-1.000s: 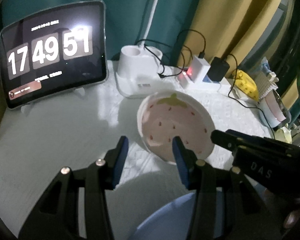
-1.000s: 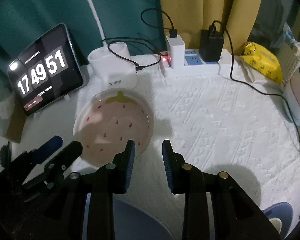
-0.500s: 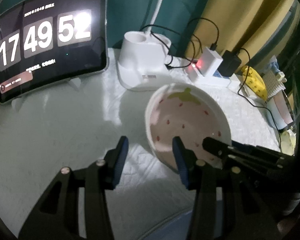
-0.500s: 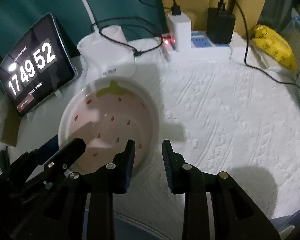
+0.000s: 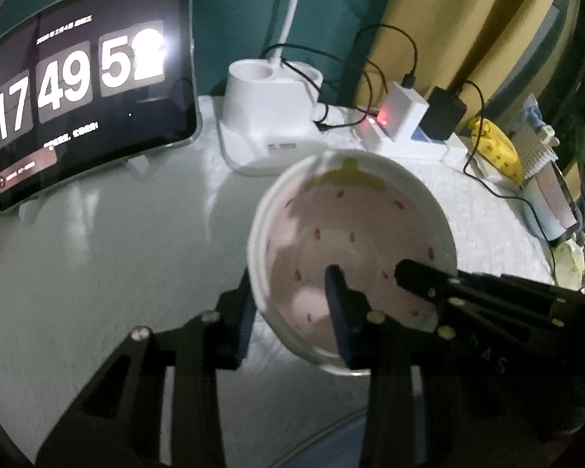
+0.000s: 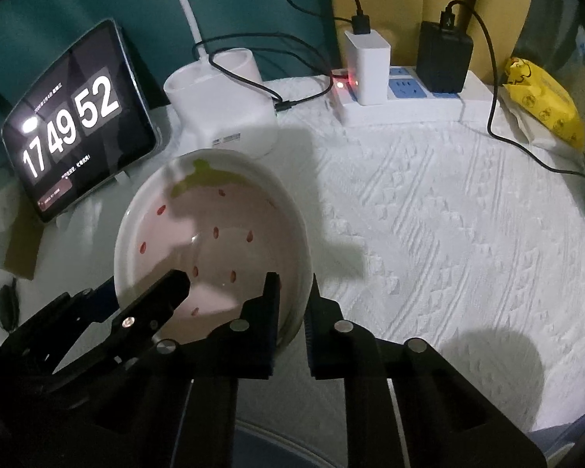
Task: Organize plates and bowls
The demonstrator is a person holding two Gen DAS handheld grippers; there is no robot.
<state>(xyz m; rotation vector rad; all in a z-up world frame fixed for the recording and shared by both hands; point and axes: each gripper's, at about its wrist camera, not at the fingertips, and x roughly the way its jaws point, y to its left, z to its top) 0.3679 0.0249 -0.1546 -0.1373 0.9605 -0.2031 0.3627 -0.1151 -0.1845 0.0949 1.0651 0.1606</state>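
Observation:
A white bowl with a pink strawberry pattern point(image 5: 351, 234) sits on the white cloth; it also shows in the right wrist view point(image 6: 210, 234). My left gripper point(image 5: 292, 308) is open and straddles the bowl's near left rim, one finger outside, one inside. My right gripper point(image 6: 290, 308) straddles the bowl's near right rim, its jaws a narrow gap apart around the wall. A blue plate's rim point(image 5: 355, 440) shows under both grippers at the bottom edge, also in the right wrist view point(image 6: 277, 444).
A tablet showing a clock point(image 5: 78, 93) stands back left. A white lamp base point(image 6: 222, 105) and a power strip with chargers point(image 6: 405, 93) lie behind the bowl. A yellow packet point(image 6: 542, 105) lies back right. Another blue dish edge point(image 6: 565, 433) shows bottom right.
Both grippers have moved forward onto the bowl: each now has one finger inside and one outside its rim, where before they were short of it.

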